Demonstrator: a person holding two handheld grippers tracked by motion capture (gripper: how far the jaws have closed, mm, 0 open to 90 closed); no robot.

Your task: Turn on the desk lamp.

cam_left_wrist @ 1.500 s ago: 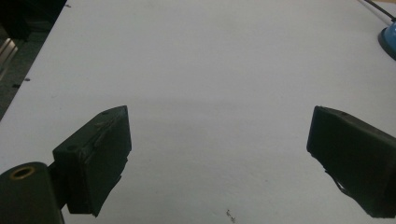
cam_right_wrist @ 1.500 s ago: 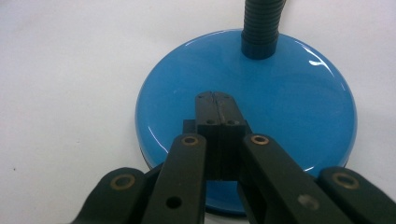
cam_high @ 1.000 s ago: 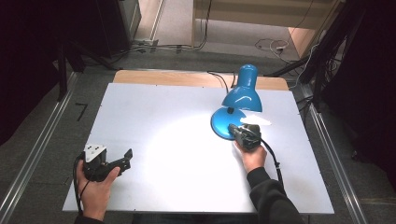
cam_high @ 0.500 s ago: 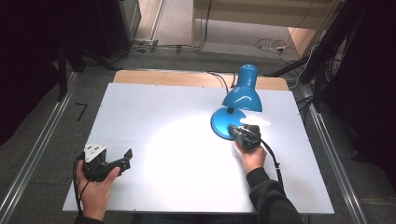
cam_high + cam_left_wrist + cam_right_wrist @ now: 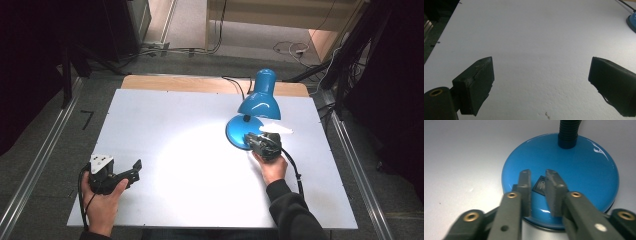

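- Right gripper view: we see the right gripper with its jaws a narrow gap apart, having just been opening; nothing sits between the pads, so it is released.
- Its fingertips hover just over the black rocker switch, which shows through the gap, set into the near part of the lamp base.
- That glossy blue round base rests on the white table; the black flexible neck rises from its far side.
- In the high view, we find the right gripper at the near edge of the lamp base, held by the right hand, with its cable trailing back along the dark sleeve.
- The blue lampshade leans over the base and the lamp is lit, throwing a bright patch on the white table.
- The left gripper lies well apart from the lamp, near the table's front left corner, in the left hand.
- In the left gripper view, we see the left gripper with jaws spread wide over bare table, released, and a sliver of the lamp base far off.
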